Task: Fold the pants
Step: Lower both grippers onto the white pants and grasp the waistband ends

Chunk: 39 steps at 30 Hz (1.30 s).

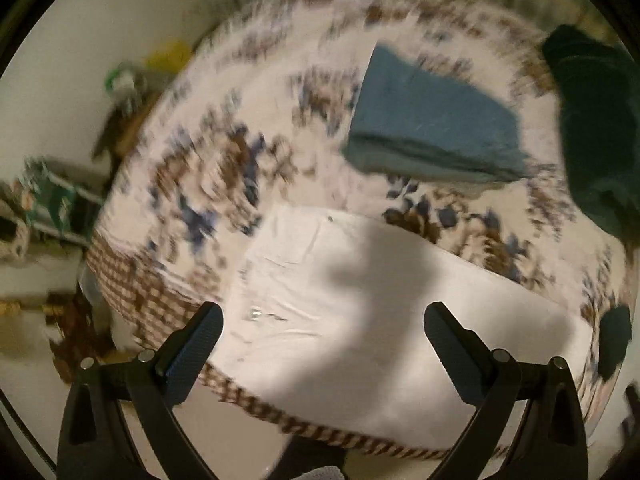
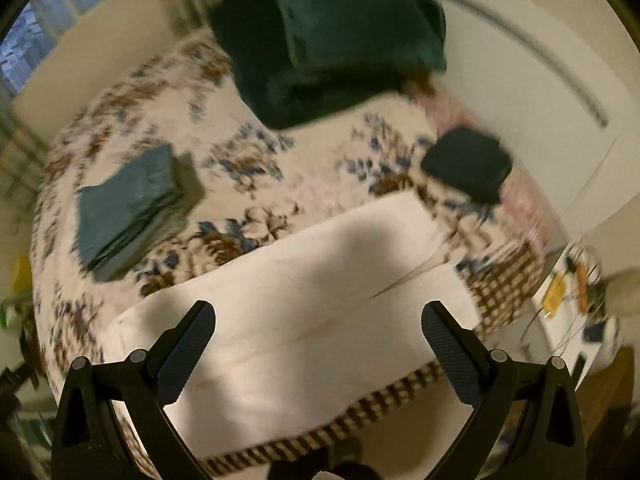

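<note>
The white pants (image 1: 380, 312) lie spread flat along the near edge of the bed (image 1: 224, 152), which wears a floral cover with a brown checked border. In the left wrist view they fill the lower centre of the frame, their long axis running from the lower left toward the right edge, with the button and pocket end at lower left, near the bed's corner. In the right wrist view the pants (image 2: 312, 320) run from lower left up to the centre right, where the two legs show as separate ends divided by a dark seam line, close to the bed's right corner. A broad shadow falls across the middle of the cloth in both views.

The left gripper (image 1: 323, 320) hangs above the pants with its jaws spread wide and nothing between them. The right gripper (image 2: 319, 318) is equally wide and empty, also above the cloth.

Past the pants, a folded blue stack (image 1: 432, 120) sits mid-bed, well apart from them, with open cover between. A dark green pile (image 2: 320, 40) lies at the far side, and a small dark folded item (image 2: 468, 164) rests near the leg ends at centre right. Both views are motion-blurred
</note>
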{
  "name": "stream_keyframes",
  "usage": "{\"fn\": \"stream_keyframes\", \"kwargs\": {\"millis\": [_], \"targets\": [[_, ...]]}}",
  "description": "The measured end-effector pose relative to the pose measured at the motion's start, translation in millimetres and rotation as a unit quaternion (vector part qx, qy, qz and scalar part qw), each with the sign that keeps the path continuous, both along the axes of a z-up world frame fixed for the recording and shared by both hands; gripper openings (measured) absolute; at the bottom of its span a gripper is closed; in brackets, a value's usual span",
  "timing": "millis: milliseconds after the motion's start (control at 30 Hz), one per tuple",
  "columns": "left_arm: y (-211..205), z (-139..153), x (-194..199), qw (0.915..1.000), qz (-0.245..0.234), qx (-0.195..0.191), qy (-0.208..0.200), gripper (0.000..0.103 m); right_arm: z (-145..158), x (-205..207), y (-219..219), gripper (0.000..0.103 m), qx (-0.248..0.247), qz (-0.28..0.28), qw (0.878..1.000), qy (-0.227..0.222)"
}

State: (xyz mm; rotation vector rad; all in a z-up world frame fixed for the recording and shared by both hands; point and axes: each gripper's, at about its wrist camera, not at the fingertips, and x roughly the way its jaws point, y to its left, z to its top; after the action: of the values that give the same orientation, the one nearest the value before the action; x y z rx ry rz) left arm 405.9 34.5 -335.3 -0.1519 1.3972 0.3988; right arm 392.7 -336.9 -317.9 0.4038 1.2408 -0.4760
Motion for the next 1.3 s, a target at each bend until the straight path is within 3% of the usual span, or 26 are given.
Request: {"fn": "stream_keyframes", "kwargs": {"millis": [167,367,400,467,500,533,567,600,633,667,700,767,800,833,867,933,1133,1233,1300], "targets": [[32.9,-117.6,74.2,0.9916,0.093,-0.038,0.081,0.103,-127.3,70.1,-41.7,0.103,0.046,-0.072,0.994,0.063],[59.2,-232.6,117.6,0.9658,0.199,-0.096,0.135,0.103,-255.5,125.5,-91.1,0.103,0.086,-0.139,0.982,0.094],[59.8,-244.8,121.0,0.9637,0.204,-0.096,0.143,0.101,-267.1,126.3,-94.8,0.103,0.091,-0.15,0.98,0.097],[61.0,-266.1,123.9,0.9606,0.214,-0.081,0.158,0.09,-291.9,133.9,-105.5,0.103,0.089,-0.17,0.976,0.103],[61.4,-273.1,122.7,0.9595,0.218,-0.068,0.165,0.078,-305.9,139.1,-110.7,0.103,0.086,-0.18,0.974,0.11],[62.4,-277.3,119.5,0.9587,0.224,-0.063,0.163,0.076,-314.0,140.0,-112.8,0.103,0.083,-0.187,0.972,0.116],[62.3,-276.6,117.4,0.9592,0.227,-0.064,0.155,0.073,-323.1,142.1,-115.1,0.103,0.085,-0.193,0.97,0.119],[60.5,-270.2,113.2,0.9621,0.229,-0.057,0.136,0.064,-335.6,144.3,-117.2,0.103,0.09,-0.201,0.967,0.126],[58.1,-263.1,109.6,0.9646,0.229,-0.047,0.122,0.049,-343.7,145.3,-118.0,0.103,0.097,-0.205,0.966,0.127],[55.6,-256.1,105.9,0.9667,0.227,-0.042,0.11,0.044,-351.8,145.4,-118.7,0.103,0.106,-0.209,0.964,0.127],[52.9,-247.5,101.3,0.9683,0.226,-0.046,0.097,0.03,-357.2,145.0,-119.0,0.101,0.109,-0.213,0.962,0.128],[46.2,-226.1,90.7,0.9721,0.218,-0.051,0.067,0.02,-365.5,141.9,-119.2,0.079,0.115,-0.218,0.961,0.129],[42.9,-213.7,83.4,0.9734,0.215,-0.057,0.054,0.014,-366.9,140.8,-118.2,0.072,0.118,-0.212,0.962,0.124],[41.5,-205.3,79.2,0.9737,0.216,-0.058,0.047,0.007,-367.0,140.2,-116.6,0.051,0.118,-0.201,0.965,0.12],[40.4,-191.8,70.6,0.9736,0.217,-0.066,0.027,0.007,-365.0,139.4,-114.4,0.025,0.123,-0.187,0.968,0.108],[32.5,-158.3,49.4,0.9743,0.21,-0.082,-0.007,0.006,-354.5,136.6,-108.1,0.007,0.118,-0.163,0.975,0.094],[16.4,-74.1,-36.9,0.9733,0.183,-0.111,-0.083,0.006,-290.4,100.1,-102.2,0.004,0.132,-0.113,0.984,0.025],[50.0,-88.6,-65.9,0.9667,0.191,-0.134,-0.106,0.006,-252.7,55.5,-109.8,0.004,0.152,-0.097,0.984,0.001],[56.4,-79.6,-114.7,0.961,0.206,-0.148,-0.111,0.006,-238.7,20.1,-113.8,0.004,0.154,-0.081,0.985,-0.003]]}}
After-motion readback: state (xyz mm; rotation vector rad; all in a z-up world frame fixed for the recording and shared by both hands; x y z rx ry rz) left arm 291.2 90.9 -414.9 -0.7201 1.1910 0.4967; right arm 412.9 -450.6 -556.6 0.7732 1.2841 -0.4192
